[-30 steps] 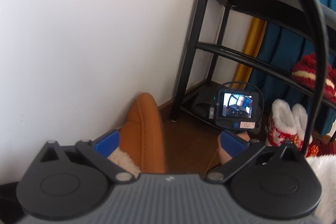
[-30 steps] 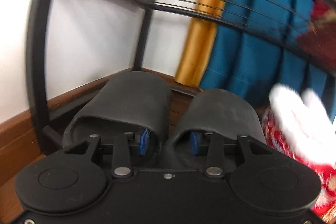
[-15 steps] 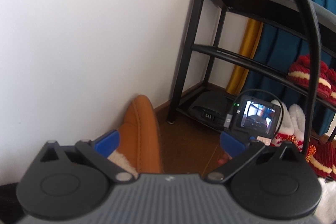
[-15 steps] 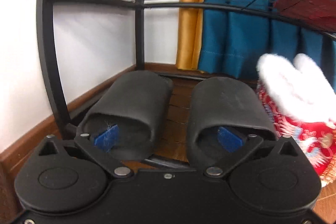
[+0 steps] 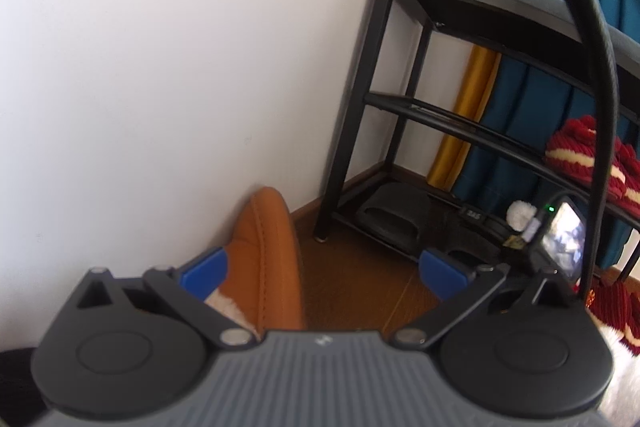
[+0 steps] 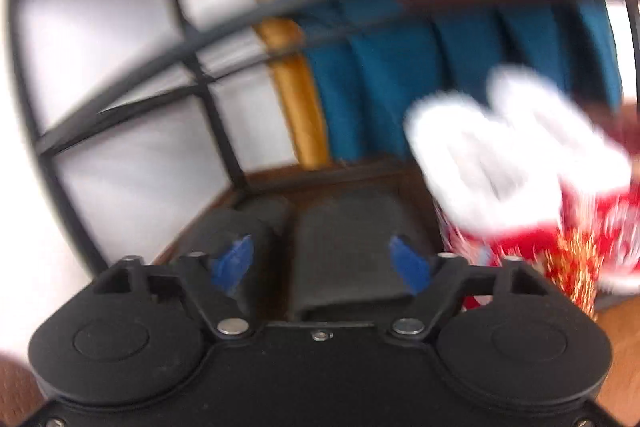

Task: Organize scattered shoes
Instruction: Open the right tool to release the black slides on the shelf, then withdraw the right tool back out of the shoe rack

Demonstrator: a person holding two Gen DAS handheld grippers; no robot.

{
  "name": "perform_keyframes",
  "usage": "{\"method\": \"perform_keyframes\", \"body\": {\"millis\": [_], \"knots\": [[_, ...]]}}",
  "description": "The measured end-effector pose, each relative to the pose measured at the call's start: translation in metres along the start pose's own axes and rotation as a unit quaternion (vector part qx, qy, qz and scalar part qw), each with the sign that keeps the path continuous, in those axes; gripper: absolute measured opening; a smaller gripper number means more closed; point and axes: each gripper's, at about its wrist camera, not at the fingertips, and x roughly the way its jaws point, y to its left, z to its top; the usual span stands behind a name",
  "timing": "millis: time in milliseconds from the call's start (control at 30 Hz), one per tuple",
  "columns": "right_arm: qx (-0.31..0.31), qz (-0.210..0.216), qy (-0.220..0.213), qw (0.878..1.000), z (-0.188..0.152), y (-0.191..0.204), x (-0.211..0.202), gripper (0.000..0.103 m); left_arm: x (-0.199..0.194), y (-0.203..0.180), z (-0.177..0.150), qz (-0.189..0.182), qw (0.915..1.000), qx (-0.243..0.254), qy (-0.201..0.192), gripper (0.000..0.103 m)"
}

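My left gripper [image 5: 323,269] is open and empty above the floor. A tan fleece-lined slipper [image 5: 266,259] lies by the wall, its heel at my left finger [image 5: 204,273]. The black shoe rack [image 5: 404,99] stands in the corner. Two black slides [image 5: 394,217] sit on its bottom shelf. My right gripper [image 6: 322,265] is open and empty just in front of the two black slides [image 6: 344,247]. The right wrist view is blurred. Red boots with white fur cuffs [image 6: 516,163] stand right of the slides.
A white wall [image 5: 160,67] runs along the left. Red knitted slippers [image 5: 580,155] rest on the rack's middle shelf. Blue and gold curtains [image 5: 516,107] hang behind the rack. The floor [image 5: 360,283] is brown wood. The right gripper's screen [image 5: 562,247] shows by the rack.
My right gripper opened off the two black slides, left them on the bottom shelf and is pulling back. My left gripper lifted slightly and stayed open.
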Motion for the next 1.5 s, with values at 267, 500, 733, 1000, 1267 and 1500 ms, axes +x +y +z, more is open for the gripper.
{"method": "perform_keyframes", "body": {"millis": [267,500,733,1000,1267,1500], "knots": [[0.083,0.004,-0.018,0.996,0.007,-0.021,0.014,0.089,0.005,-0.004,-0.004,-0.001,0.9999,0.009,0.005,0.103],[0.081,-0.033,-0.013,0.996,0.016,-0.017,0.047,0.103,0.011,-0.002,-0.004,0.002,0.9999,0.003,0.010,0.103],[0.028,-0.014,0.005,1.000,0.009,-0.001,0.054,0.103,0.011,-0.002,-0.004,0.001,1.0000,-0.001,0.009,0.103],[-0.001,-0.015,0.005,1.000,0.005,0.014,0.058,0.103,0.010,-0.004,-0.005,0.000,1.0000,0.004,0.008,0.103],[-0.037,-0.009,0.004,0.999,0.009,0.013,0.050,0.103,0.011,-0.003,-0.005,0.002,1.0000,0.005,0.008,0.103],[-0.095,-0.027,-0.008,0.995,0.009,0.024,0.017,0.103,0.011,-0.003,-0.005,0.005,0.9999,0.012,0.005,0.103]]}}
